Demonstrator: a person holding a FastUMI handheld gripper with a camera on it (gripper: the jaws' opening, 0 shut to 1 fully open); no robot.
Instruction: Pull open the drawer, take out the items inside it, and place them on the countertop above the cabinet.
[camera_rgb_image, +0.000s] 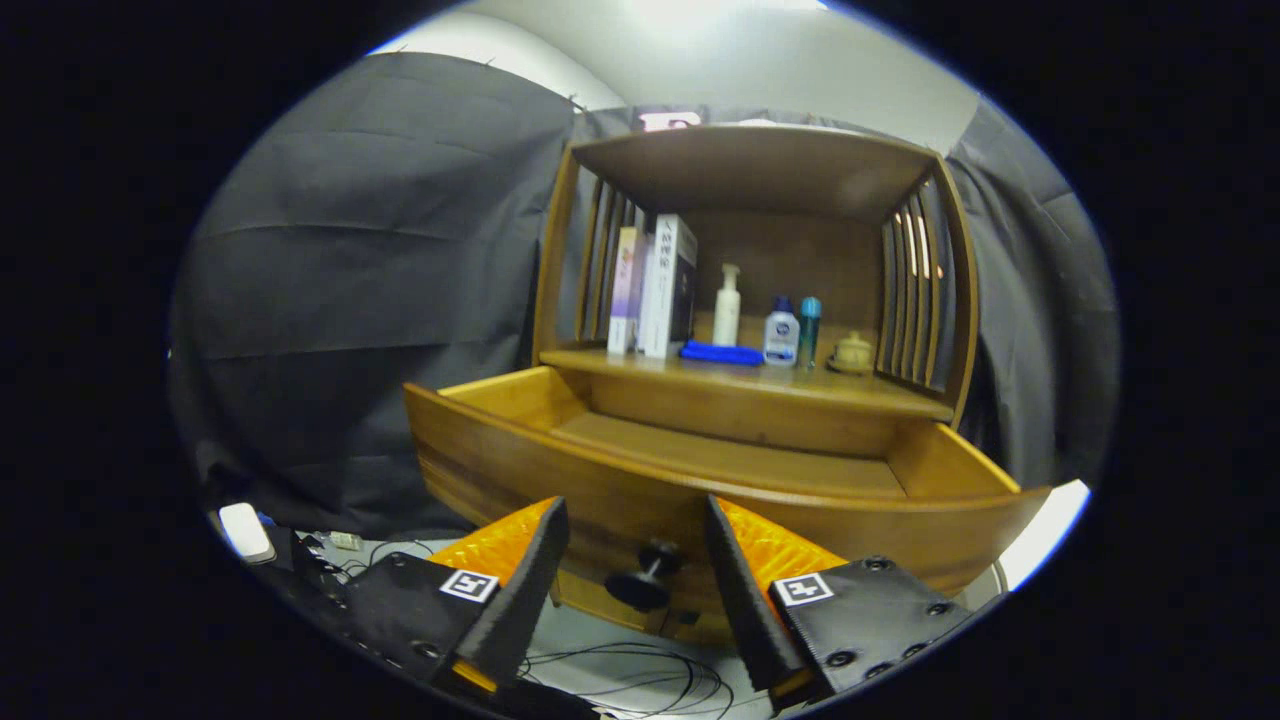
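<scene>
While the drawer is standing pulled open, the gripper is hanging released, fingers spread either side of its knob (not touching).

The wooden drawer stands pulled open just ahead of my fingers, its dark round knob between them, untouched. Beyond it on the countertop sit a blue cloth, bottles and books.
</scene>
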